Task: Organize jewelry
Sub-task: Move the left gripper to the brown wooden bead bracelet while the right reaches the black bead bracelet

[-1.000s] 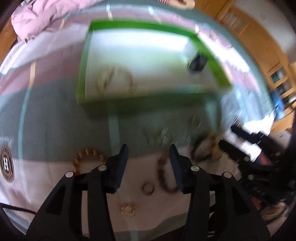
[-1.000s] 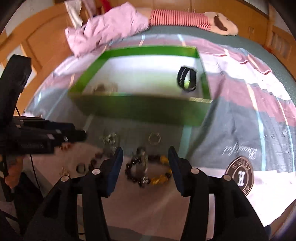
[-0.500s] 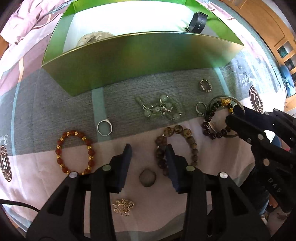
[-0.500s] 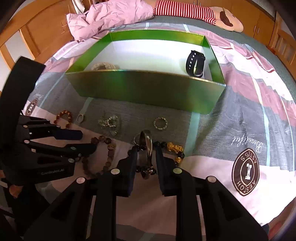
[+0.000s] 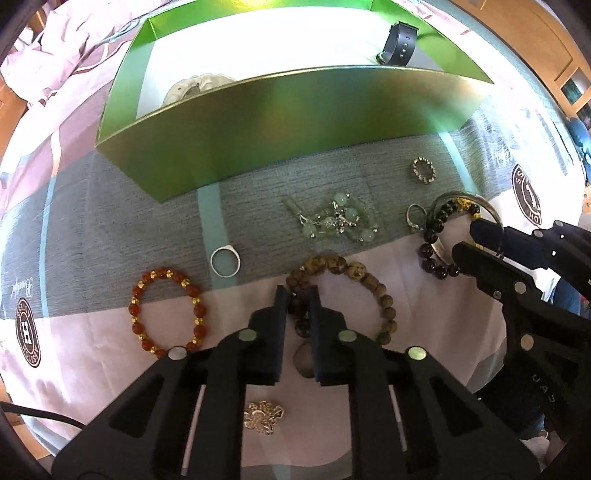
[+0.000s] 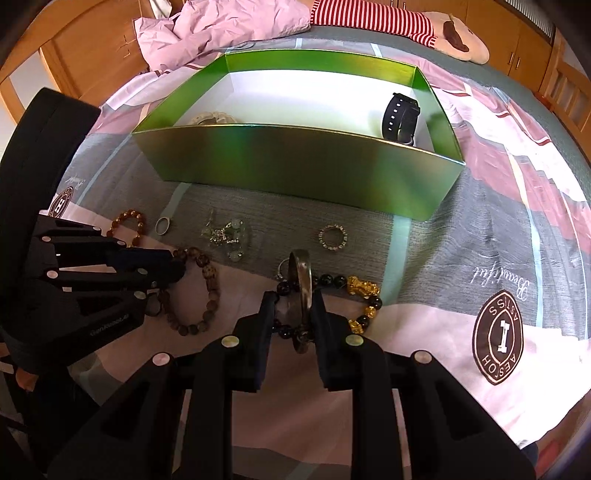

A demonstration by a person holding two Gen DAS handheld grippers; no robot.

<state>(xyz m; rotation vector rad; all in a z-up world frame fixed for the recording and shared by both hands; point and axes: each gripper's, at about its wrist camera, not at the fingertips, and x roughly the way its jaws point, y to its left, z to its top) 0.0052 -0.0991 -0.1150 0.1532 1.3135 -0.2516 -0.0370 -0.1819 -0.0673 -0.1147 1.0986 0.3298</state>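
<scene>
Left gripper (image 5: 298, 295): its jaws have just been closing and now pinch the dark end of the brown bead bracelet (image 5: 354, 271), which lies on the pink part of the bedspread (image 5: 92, 343).
Right gripper (image 6: 293, 301): pressed onto the silver bangle (image 6: 303, 275), which stands on edge between the pads; the black and gold bead bracelet (image 6: 360, 291) lies around and under it.
Green box (image 6: 303, 162): open on the bed behind the jewelry; inside are a black watch (image 6: 400, 114) at the right end and a pale bead bracelet (image 6: 208, 118) at the left end.
Loose pieces in front of the box: red and gold bead bracelet (image 5: 166, 308), plain silver ring (image 5: 224, 261), pale green bead piece (image 5: 336, 221), sparkling ring (image 5: 423, 170), small ring (image 5: 413, 218) just beside the bangle.
Near the left gripper: gold brooch (image 5: 263, 416) and a dark round ring (image 5: 303, 360), partly hidden between the fingers.
Far edge: crumpled pink blanket (image 6: 221, 26) and a striped soft toy (image 6: 399, 22).
</scene>
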